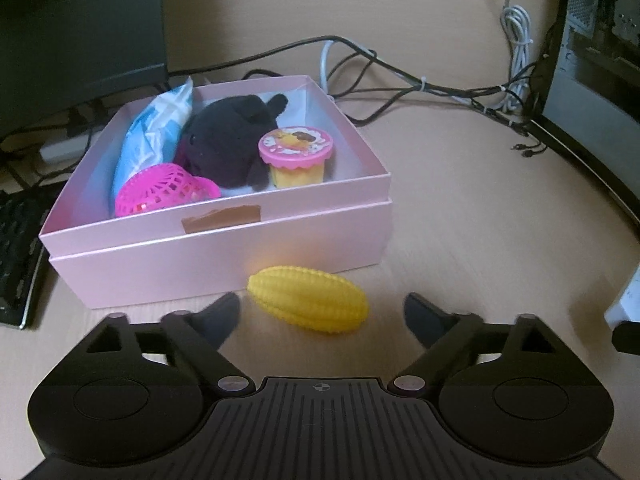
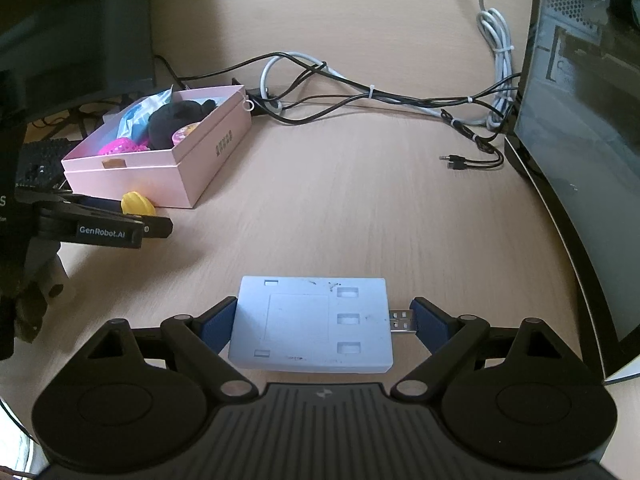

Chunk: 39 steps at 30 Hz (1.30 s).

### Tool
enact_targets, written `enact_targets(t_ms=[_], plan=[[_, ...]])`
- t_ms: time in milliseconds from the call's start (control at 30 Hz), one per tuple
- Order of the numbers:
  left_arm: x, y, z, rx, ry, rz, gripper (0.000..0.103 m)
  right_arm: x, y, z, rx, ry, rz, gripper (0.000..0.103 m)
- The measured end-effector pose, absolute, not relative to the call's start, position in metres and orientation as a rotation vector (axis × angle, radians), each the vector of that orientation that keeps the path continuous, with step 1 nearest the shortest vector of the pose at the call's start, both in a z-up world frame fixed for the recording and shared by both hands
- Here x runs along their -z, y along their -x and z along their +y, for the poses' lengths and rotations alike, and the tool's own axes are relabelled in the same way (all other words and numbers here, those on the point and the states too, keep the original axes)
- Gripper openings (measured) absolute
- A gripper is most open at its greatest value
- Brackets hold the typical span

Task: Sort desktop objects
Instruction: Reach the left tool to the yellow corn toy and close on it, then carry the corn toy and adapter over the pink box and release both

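Left gripper gapes around yellow corn toy on cable-strewn wooden desk; right gripper clamps white adapter.

An office desk: monitor, keyboard, computer tower, cables.

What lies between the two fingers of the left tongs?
The yellow toy corn lies on the desk between them, just before the pink box; neither finger touches it. The left wrist view shows this.
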<state>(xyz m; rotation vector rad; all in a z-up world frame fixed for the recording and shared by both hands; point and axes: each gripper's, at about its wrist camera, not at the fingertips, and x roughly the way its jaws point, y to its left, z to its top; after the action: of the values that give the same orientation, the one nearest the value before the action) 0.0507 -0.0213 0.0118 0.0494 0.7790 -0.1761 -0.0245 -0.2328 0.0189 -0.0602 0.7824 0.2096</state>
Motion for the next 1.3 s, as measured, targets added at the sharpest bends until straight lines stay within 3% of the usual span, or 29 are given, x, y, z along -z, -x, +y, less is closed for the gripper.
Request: enact_targets(t_ms=[467, 833, 900, 933, 1300], plan=[[-0.009, -0.049, -0.008, 0.213, -0.088, 0.765, 0.094, -0.014, 0.021, -0.216, -0.254, 0.087, 0.798, 0.091], [-0.006, -0.057, -0.010, 0.265, -0.113, 0.762, 0.084, -0.013, 0.027, -0.216, -0.223, 0.086, 0.815, 0.091], [-0.006, -0.056, -0.012, 0.253, -0.133, 0.753, 0.080, -0.012, 0.028, -0.215, -0.221, 0.087, 0.819, 0.091], [-0.006, -0.056, -0.012, 0.258, -0.133, 0.748, 0.072, -0.011, 0.029, -0.214, -0.220, 0.087, 0.821, 0.091], [-0.016, -0.025, -0.008, 0.190, -0.077, 0.789, 0.072, -0.011, 0.032, -0.207, -0.253, 0.106, 0.836, 0.091]])
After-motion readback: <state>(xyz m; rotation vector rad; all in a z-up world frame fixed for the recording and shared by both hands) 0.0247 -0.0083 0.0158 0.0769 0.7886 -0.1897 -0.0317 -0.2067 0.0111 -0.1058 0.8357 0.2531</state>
